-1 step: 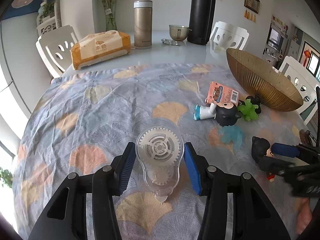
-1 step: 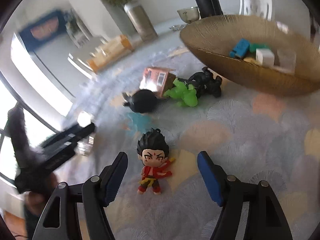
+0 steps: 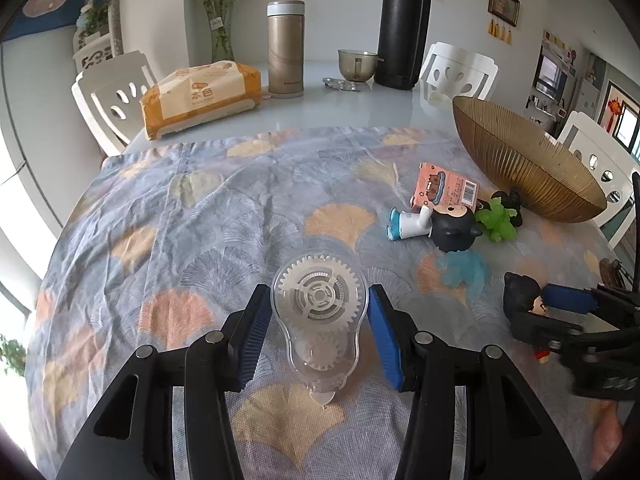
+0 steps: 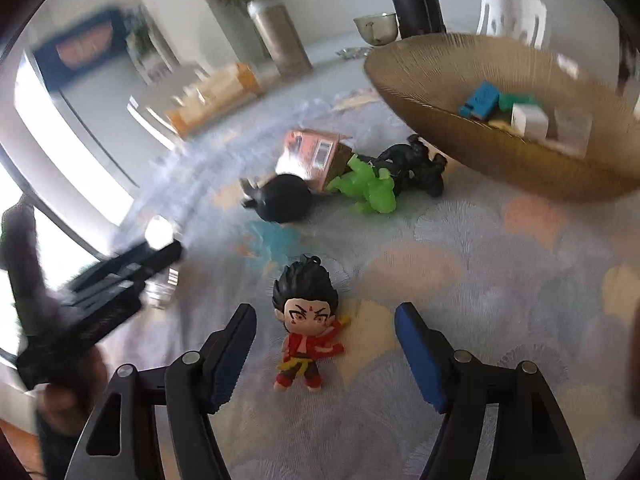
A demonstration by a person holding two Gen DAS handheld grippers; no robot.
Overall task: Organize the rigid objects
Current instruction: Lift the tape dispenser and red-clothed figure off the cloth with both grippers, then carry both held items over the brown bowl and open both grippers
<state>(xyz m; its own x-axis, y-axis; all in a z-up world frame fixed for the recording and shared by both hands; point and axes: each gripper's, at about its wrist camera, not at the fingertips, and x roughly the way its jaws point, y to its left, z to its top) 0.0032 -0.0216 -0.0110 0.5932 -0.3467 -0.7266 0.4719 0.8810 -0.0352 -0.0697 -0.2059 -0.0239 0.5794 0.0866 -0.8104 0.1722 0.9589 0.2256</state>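
Observation:
A clear plastic correction-tape dispenser (image 3: 319, 312) with white gears lies on the patterned cloth between the blue pads of my left gripper (image 3: 318, 336); the jaws are open with small gaps either side. My right gripper (image 4: 325, 354) is open around a small red-robed, black-haired figurine (image 4: 306, 332) lying on the cloth, apart from both pads. That figurine and the right gripper (image 3: 560, 312) also show in the left wrist view. A ribbed golden bowl (image 4: 452, 128) holds several small blocks.
A big-headed black figure (image 3: 440, 224), a pink card box (image 3: 446, 188), a green toy (image 4: 370, 190) and a black toy (image 4: 416, 164) lie beside the bowl. A tissue pack (image 3: 200, 98), two flasks and a cup stand at the table's far side.

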